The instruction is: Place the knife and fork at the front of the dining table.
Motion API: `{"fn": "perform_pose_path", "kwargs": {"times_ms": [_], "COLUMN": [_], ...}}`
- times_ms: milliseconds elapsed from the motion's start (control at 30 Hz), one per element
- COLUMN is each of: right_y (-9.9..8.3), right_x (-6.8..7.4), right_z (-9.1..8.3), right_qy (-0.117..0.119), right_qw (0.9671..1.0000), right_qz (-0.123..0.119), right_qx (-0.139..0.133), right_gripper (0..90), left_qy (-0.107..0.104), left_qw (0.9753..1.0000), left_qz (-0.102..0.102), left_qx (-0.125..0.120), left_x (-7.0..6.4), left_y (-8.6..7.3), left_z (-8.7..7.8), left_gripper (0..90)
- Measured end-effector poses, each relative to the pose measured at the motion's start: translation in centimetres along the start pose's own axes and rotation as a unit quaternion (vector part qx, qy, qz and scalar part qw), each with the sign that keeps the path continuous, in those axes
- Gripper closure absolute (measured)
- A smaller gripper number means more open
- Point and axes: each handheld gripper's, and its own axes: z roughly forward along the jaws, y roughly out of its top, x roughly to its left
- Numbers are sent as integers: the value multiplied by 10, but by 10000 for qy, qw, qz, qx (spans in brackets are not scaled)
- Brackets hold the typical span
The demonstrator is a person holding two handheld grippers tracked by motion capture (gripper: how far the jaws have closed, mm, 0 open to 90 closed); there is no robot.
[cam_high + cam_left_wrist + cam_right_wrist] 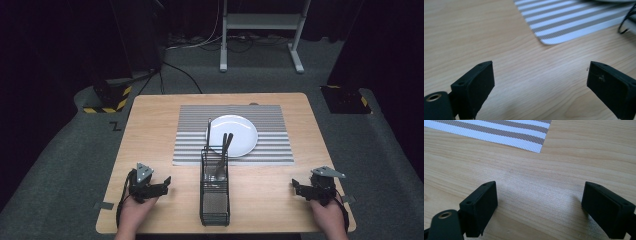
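Near edge of table (165,105), left: left gripper (162,183), held in a hand (134,212), resting low over bare wood, jaws spread wide with nothing between them. In the left gripper view the gripper (540,85) has only wood grain in its gap, with a corner of the striped placemat (574,22) beyond.

Near edge, right: right gripper (296,186), held in a hand (327,215), likewise low over bare wood, jaws wide apart and empty. The right gripper view shows the gripper (540,202) over plain wood, with a placemat corner (524,135) farther off.

Near centre, between the two grippers and well apart from each: black wire-mesh cutlery caddy (215,200), upright, long axis running away from the person. Its far end overlaps the near edge of the placemat (190,145).

In the caddy's far compartment: cutlery (223,150), dark handles leaning away over the plate; individual pieces cannot be told apart.

Middle of table: grey-and-white striped placemat, lying flat.

On the placemat: white round plate (242,131), just behind the caddy.

Beyond the table: grey carpet, white stand legs (260,22), cables.
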Motion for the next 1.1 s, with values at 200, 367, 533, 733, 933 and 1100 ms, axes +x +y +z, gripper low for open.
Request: {"fn": "perform_pose_path", "kwargs": {"times_ms": [200,367,533,733,933,1100], "right_y": [0,0,0,0,0,0], "right_x": [0,0,0,0,0,0], "right_z": [0,0,0,0,0,0], "right_qy": [8,8,10,8,10,10], "right_qw": [10000,10000,10000,10000,10000,10000], "right_qz": [5,4,-3,2,-2,-2], "right_qx": [5,4,1,5,1,0], "right_gripper": [132,132,132,132,132,132], "left_qy": [-312,-475,-721,-895,-971,-952], "left_qw": [9990,9968,9933,9896,9839,9811], "left_qz": [81,225,187,94,27,28], "left_qx": [-321,-596,-884,-1120,-1501,-1685], "left_x": [-16,-30,-40,-47,-54,-61], "left_y": [13,24,34,43,52,62], "left_z": [-9,-17,-26,-35,-45,-48], "left_gripper": [78,78,80,103,138,133]}}
